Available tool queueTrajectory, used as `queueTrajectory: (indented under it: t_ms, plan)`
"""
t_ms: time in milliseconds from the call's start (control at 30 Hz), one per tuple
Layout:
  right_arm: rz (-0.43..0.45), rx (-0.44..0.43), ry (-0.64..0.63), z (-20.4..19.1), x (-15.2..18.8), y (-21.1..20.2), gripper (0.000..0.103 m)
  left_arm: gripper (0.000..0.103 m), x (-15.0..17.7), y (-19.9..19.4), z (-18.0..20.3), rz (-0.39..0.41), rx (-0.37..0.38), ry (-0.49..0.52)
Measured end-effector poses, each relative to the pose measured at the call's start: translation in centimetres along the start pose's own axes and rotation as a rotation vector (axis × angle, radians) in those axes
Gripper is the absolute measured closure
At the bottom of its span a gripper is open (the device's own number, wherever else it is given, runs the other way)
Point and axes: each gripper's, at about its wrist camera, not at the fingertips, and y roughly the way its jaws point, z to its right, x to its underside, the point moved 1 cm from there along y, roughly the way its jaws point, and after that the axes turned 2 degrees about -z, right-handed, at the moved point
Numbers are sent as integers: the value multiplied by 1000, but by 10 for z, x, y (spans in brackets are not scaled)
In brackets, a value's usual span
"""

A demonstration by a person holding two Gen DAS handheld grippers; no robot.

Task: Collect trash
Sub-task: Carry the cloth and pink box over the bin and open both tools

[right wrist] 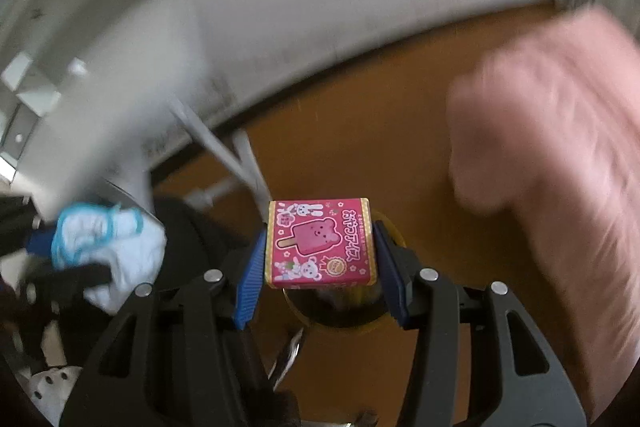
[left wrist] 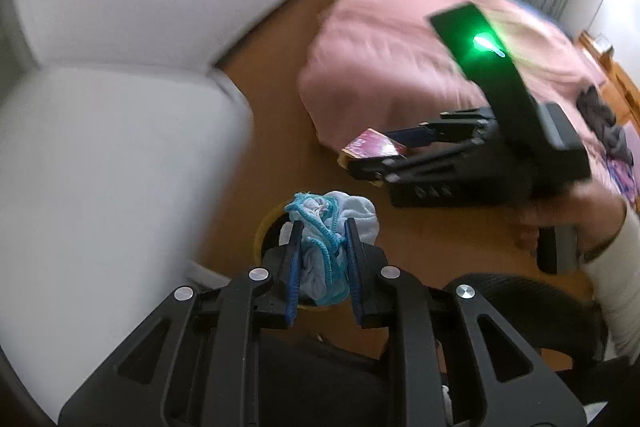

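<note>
My left gripper [left wrist: 322, 227] is shut on a crumpled white and light-blue cloth with turquoise trim [left wrist: 320, 223]. Right below it stands a yellow-rimmed bin [left wrist: 266, 227], mostly hidden by the cloth and fingers. In the right wrist view my right gripper [right wrist: 320, 239] is shut on a small pink snack box with an ice-pop picture [right wrist: 321, 243], held over the same yellow bin [right wrist: 390, 227]. The left wrist view also shows the pink box [left wrist: 372, 145] and the right gripper [left wrist: 356, 157] to the right of the cloth. In the right wrist view the cloth [right wrist: 108, 239] appears at the left.
A bed with a pink cover [left wrist: 420, 59] fills the right side, dark clothes [left wrist: 604, 123] lying on it. White furniture [left wrist: 104, 163] stands at the left by the white wall. The floor [left wrist: 280, 99] is brown wood. A person's hand and white sleeve [left wrist: 612, 267] hold the right gripper.
</note>
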Motion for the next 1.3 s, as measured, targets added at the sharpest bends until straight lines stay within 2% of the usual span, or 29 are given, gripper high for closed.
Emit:
queueTrajectory:
  t_ms: [167, 233, 333, 367, 467, 567, 667, 1100, 1133, 1167, 1200, 1233, 1300]
  plan:
    - [-229, -85, 227, 74, 36, 108, 53, 84, 19, 109, -3, -147, 26, -39]
    - [-268, -114, 299, 91, 44, 132, 53, 84, 20, 149, -6, -172, 16, -60]
    - [-312, -160, 403, 105, 55, 163, 53, 84, 24, 199, -21, -220, 20, -154]
    - [-322, -166, 424, 109, 53, 170, 53, 84, 27, 215, -29, -255, 33, -215]
    - [-340, -172, 452, 110, 55, 188, 53, 84, 26, 231, -37, -273, 44, -308]
    - [-343, -183, 480, 106, 56, 199, 53, 84, 24, 236, -34, -262, 14, -292]
    - [-341, -186, 494, 101, 56, 205, 53, 84, 27, 243, -34, -290, 15, -289]
    - [-349, -196, 532, 105, 58, 210, 52, 81, 27, 251, -41, -311, 28, -303]
    - [-348, -208, 546, 106, 58, 210, 44, 70, 27, 253, -41, -323, 22, -304]
    - [-348, -216, 562, 108, 58, 210, 33, 41, 28, 254, -41, -327, 22, -307]
    - [-344, -220, 592, 112, 58, 208, 13, 26, 27, 253, -41, -320, 15, -311]
    - [-324, -222, 612, 115, 58, 204, 11, 13, 26, 250, -42, -305, 6, -313]
    - [-294, -216, 620, 120, 56, 195, 11, 13, 23, 244, -42, -269, 21, -322]
